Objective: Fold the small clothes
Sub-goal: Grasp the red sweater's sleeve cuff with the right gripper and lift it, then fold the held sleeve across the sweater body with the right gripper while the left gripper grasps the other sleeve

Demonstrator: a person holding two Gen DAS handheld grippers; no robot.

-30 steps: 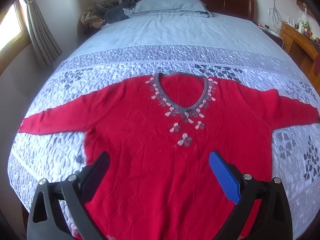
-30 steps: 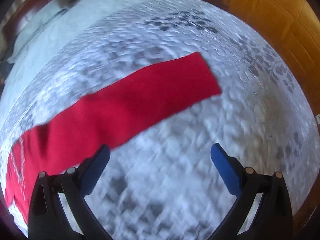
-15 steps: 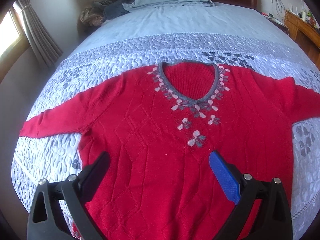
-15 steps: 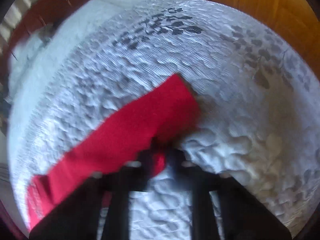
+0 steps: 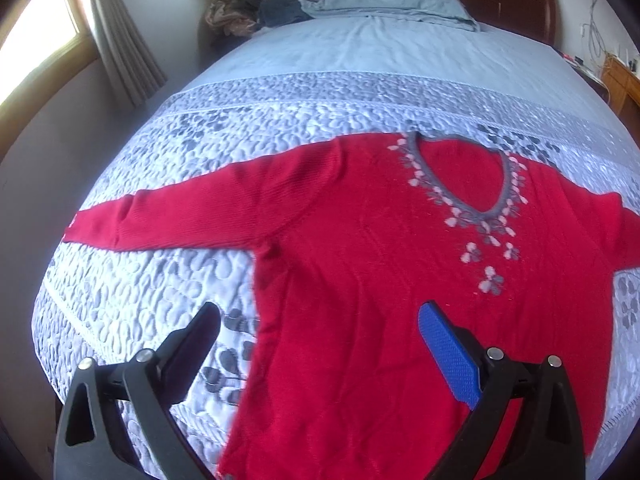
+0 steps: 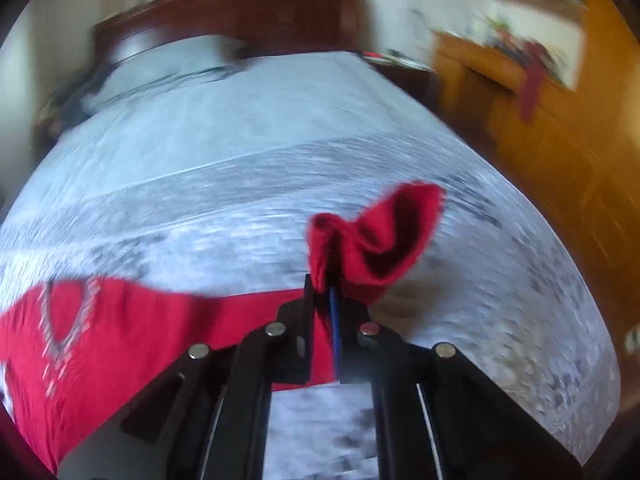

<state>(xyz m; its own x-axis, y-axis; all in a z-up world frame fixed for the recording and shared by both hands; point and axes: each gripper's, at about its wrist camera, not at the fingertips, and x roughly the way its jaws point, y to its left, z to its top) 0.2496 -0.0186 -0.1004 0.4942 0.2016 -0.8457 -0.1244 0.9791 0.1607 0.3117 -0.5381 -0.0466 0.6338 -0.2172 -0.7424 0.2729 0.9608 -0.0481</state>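
Note:
A red sweater (image 5: pixel 380 280) with a grey flowered V-neck lies flat, face up, on the quilted bed. Its left sleeve (image 5: pixel 168 216) stretches out to the left. My left gripper (image 5: pixel 320 344) is open and empty, hovering over the sweater's lower left side seam. My right gripper (image 6: pixel 330 292) is shut on the cuff of the right sleeve (image 6: pixel 380 236) and holds it lifted off the bed; the cuff flops above the jaws. The sweater's body (image 6: pixel 100 344) shows at the lower left of the blurred right wrist view.
The blue-grey quilt (image 5: pixel 160 300) covers the bed; its left edge and foot edge are close. A pillow (image 5: pixel 392 0) and a pile of clothes (image 5: pixel 256 12) lie at the headboard. A curtain (image 5: pixel 120 40) hangs left. Wooden furniture (image 6: pixel 560 140) stands right of the bed.
My right gripper closed on the right sleeve's cuff and lifted it, swinging toward the sweater's body. My left gripper shifted left, so the sweater's left sleeve and side seam come into view.

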